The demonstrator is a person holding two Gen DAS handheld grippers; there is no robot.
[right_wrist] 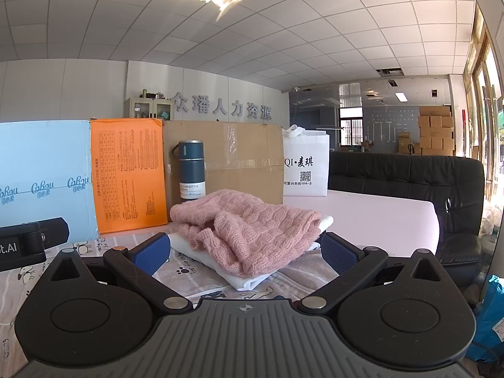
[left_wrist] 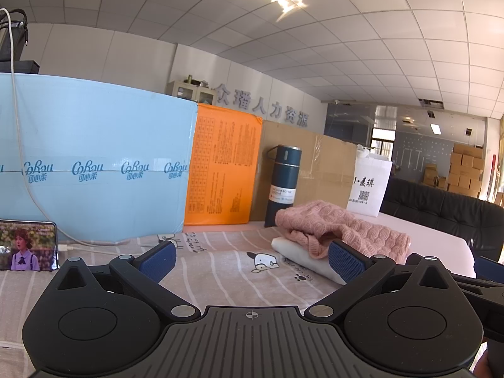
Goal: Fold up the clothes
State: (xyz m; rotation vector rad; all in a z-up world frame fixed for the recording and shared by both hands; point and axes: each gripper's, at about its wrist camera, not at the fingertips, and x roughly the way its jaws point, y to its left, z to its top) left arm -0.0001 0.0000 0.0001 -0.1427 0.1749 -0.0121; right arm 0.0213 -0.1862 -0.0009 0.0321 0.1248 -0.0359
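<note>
A folded pink knit sweater lies on top of a folded white garment on the patterned pink tablecloth. The stack sits straight ahead of my right gripper, which is open and empty, its blue pads on either side of the stack's near edge. In the left wrist view the sweater and the white garment lie ahead to the right. My left gripper is open and empty over the cloth, its right pad close to the stack.
A dark blue vacuum bottle stands behind the stack. Light blue, orange and brown boxes and a white bag line the back. A phone stands at left with a white cable. A black sofa is to the right.
</note>
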